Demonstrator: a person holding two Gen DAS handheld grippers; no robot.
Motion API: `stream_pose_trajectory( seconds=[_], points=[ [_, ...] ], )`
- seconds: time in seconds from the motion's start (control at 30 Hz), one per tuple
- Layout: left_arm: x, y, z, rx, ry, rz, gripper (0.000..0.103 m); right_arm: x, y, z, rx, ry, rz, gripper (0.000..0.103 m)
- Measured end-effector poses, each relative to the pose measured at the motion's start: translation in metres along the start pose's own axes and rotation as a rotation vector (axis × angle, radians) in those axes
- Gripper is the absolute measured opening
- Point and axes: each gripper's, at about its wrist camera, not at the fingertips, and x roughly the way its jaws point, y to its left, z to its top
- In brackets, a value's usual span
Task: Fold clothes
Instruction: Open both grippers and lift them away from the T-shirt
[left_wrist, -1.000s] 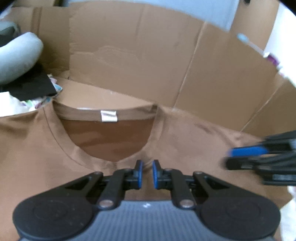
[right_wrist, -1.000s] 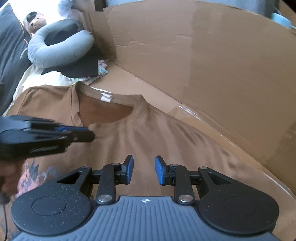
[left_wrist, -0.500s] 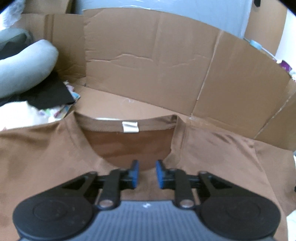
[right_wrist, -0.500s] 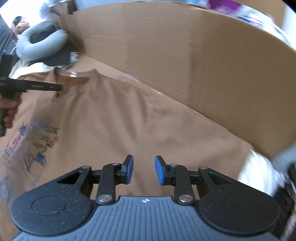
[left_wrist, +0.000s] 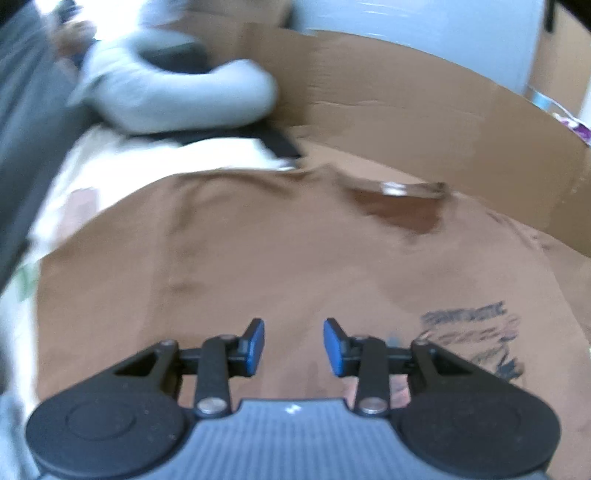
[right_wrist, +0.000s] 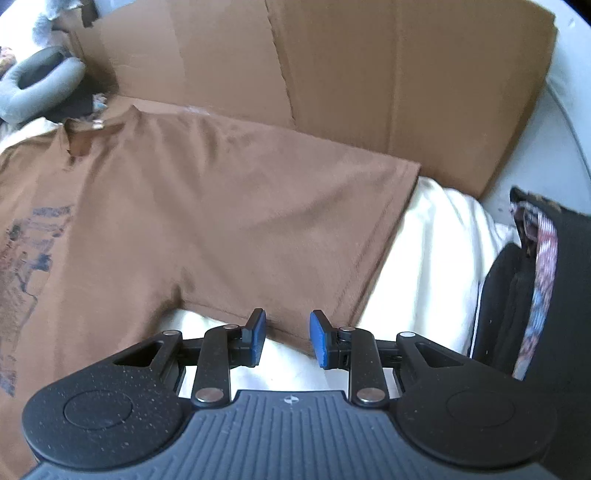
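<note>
Now both grippers hang over a flat brown T-shirt

Right now the right gripper (right_wrist: 284, 334) has its blue jaws spread with nothing between them, poised just above the lower edge of the T-shirt's short sleeve (right_wrist: 314, 229), where brown cloth meets the cream sheet (right_wrist: 436, 258). The left gripper (left_wrist: 293, 347) is likewise spread and empty, hovering low over the chest of the brown T-shirt (left_wrist: 258, 258), with the dark printed graphic (left_wrist: 476, 339) at the lower right of that frame.

Outward from the jaws, the shirt lies spread face up, sleeve out flat, collar (right_wrist: 92, 127) toward the upper left of the right wrist view, against a cardboard wall (right_wrist: 332, 66). A grey neck pillow (right_wrist: 37, 85) sits in the far upper left, and dark folded clothes (right_wrist: 535, 295) stand at the right edge.

No fold shows in the visible part of the shirt, so it appears laid out ready for folding. The step in hand looks like taking hold of the sleeve side. That would call for the right jaws to drop onto the sleeve hem and close on the cloth alone, not the sheet beneath, before carrying it across toward the middle. The left view is blurred, so its exact target is unclear.
</note>
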Motion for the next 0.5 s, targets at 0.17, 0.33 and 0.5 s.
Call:
stream_pose_trajectory(
  seconds=[0.17, 0.33, 0.5],
  points=[
    [-0.032, 0.055, -0.016, -0.079, 0.027, 0.099, 0.038, 0.005, -0.004, -0.005, 0.008, 0.008, -0.052, 0.033],
    [-0.062, 0.101, -0.013, -0.096, 0.04, 0.19, 0.038, 0.003, -0.003, -0.001, 0.035, 0.031, -0.129, 0.033],
    [-0.077, 0.135, -0.014, -0.154, 0.054, 0.223, 0.038, -0.016, 0.014, 0.007, 0.02, 0.026, -0.096, 0.033]
  ],
)
